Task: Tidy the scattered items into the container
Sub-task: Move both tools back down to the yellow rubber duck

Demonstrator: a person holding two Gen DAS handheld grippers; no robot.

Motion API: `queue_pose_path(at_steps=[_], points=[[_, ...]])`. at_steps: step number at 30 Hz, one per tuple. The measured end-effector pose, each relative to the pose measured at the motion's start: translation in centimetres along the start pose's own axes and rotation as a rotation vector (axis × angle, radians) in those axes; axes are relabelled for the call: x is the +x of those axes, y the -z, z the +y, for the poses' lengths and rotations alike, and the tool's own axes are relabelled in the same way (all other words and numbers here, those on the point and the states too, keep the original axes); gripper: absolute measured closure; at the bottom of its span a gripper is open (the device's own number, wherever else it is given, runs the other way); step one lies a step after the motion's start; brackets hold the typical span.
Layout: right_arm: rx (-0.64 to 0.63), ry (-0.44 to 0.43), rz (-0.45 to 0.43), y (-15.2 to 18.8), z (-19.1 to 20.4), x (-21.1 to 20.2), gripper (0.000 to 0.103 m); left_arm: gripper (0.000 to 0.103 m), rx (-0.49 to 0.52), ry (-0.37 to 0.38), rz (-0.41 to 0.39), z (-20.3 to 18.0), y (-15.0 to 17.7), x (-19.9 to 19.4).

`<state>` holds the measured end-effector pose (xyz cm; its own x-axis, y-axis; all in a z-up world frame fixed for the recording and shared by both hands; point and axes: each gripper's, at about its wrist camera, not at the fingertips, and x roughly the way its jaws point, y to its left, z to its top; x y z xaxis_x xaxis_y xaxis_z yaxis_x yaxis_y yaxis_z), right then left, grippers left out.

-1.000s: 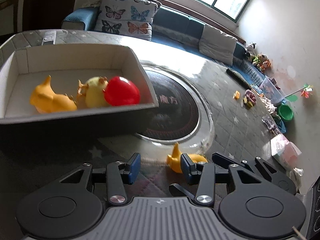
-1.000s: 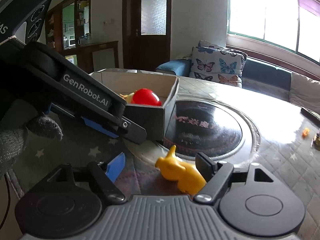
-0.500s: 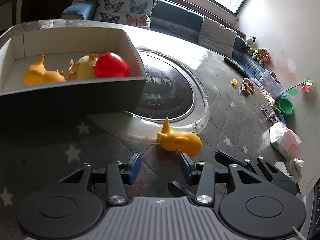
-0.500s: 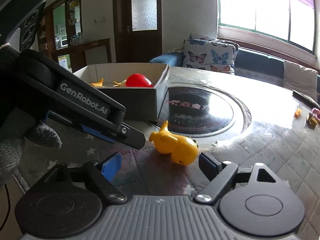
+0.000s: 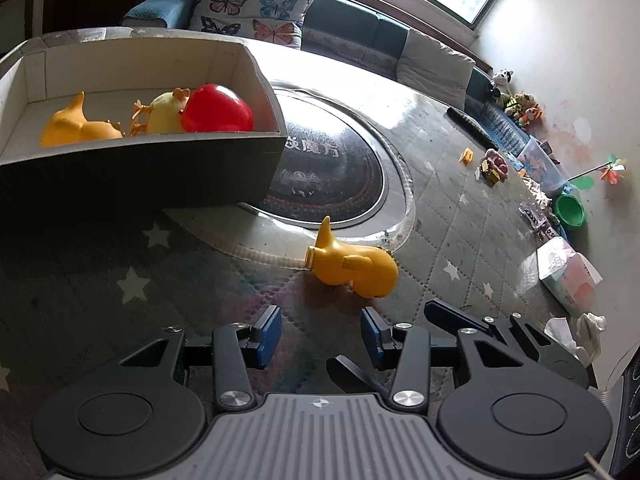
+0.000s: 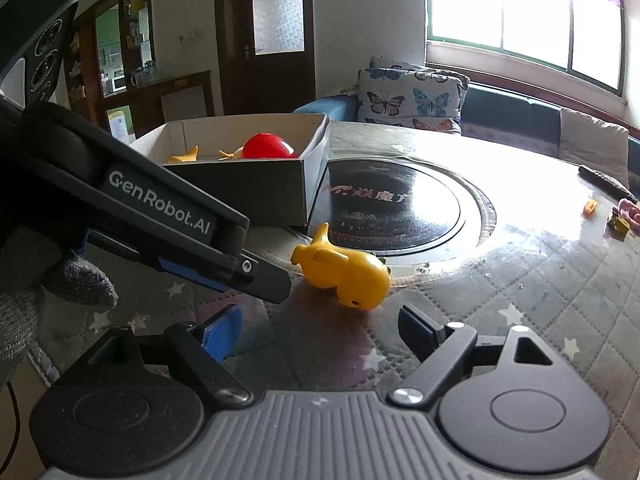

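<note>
A yellow toy animal (image 5: pixel 352 266) lies on its side on the table, just in front of both grippers; it also shows in the right wrist view (image 6: pixel 344 270). A grey cardboard box (image 5: pixel 140 168) stands behind it to the left and holds an orange toy (image 5: pixel 76 128), a pale yellow toy (image 5: pixel 164 112) and a red ball (image 5: pixel 216 110). The box also shows in the right wrist view (image 6: pixel 256 188). My left gripper (image 5: pixel 320 336) is open and empty, short of the yellow toy. My right gripper (image 6: pixel 320 330) is open and empty, its jaws wide, just short of the same toy.
The left gripper's body (image 6: pixel 160 216) crosses the left of the right wrist view. A dark round inset (image 5: pixel 320 176) sits mid-table. Small toys (image 5: pixel 492 164) and a remote (image 5: pixel 472 128) lie at the far right. A sofa with butterfly cushions (image 5: pixel 252 12) stands behind.
Both grippers have drawn back from the yellow toy and the box; the toy now lies farther ahead of the jaws. Both stay open.
</note>
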<state>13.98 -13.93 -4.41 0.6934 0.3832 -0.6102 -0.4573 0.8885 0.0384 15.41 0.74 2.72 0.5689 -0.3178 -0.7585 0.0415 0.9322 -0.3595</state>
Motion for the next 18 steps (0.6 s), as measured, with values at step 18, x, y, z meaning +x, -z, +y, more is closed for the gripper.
queue_pose_path(at_steps=[18], points=[[0.023, 0.003, 0.021, -0.4, -1.0, 1.4, 0.016, 0.057, -0.036, 0.009, -0.022, 0.1, -1.2, 0.4]])
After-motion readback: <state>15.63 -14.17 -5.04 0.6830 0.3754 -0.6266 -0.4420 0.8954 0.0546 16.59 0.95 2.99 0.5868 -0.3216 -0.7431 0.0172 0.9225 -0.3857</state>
